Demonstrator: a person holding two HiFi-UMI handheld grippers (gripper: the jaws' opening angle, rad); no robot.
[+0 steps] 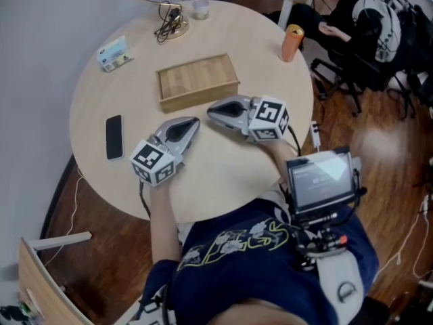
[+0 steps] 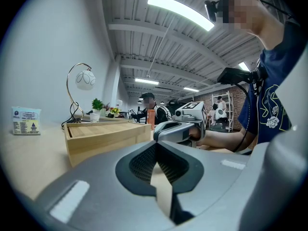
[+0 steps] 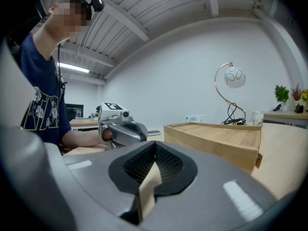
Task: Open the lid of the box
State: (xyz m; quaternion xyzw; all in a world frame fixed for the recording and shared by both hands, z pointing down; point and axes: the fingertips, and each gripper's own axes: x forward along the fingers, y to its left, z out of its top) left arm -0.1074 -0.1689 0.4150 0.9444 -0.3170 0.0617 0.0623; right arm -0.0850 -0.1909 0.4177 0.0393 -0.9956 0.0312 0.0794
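A flat wooden box [image 1: 197, 80] lies with its lid down near the middle of the round table [image 1: 223, 175]. Both grippers rest on the tabletop just in front of it, a short gap away. My left gripper [image 1: 194, 122] points toward the box's front left and is shut with nothing held. My right gripper [image 1: 210, 111] lies below the box's front edge, pointing left, also shut and empty. In the left gripper view the box [image 2: 103, 136] is ahead left and the right gripper [image 2: 185, 125] to the right. The right gripper view shows the box [image 3: 216, 139] at right and the left gripper [image 3: 120, 127] at left.
A black phone [image 1: 114, 137] lies at the table's left. A tissue pack [image 1: 114, 53], a lamp base with cables [image 1: 170, 20] and a glass [image 1: 200, 9] stand behind the box, and an orange can [image 1: 292, 42] at the back right. A person sits beyond the table.
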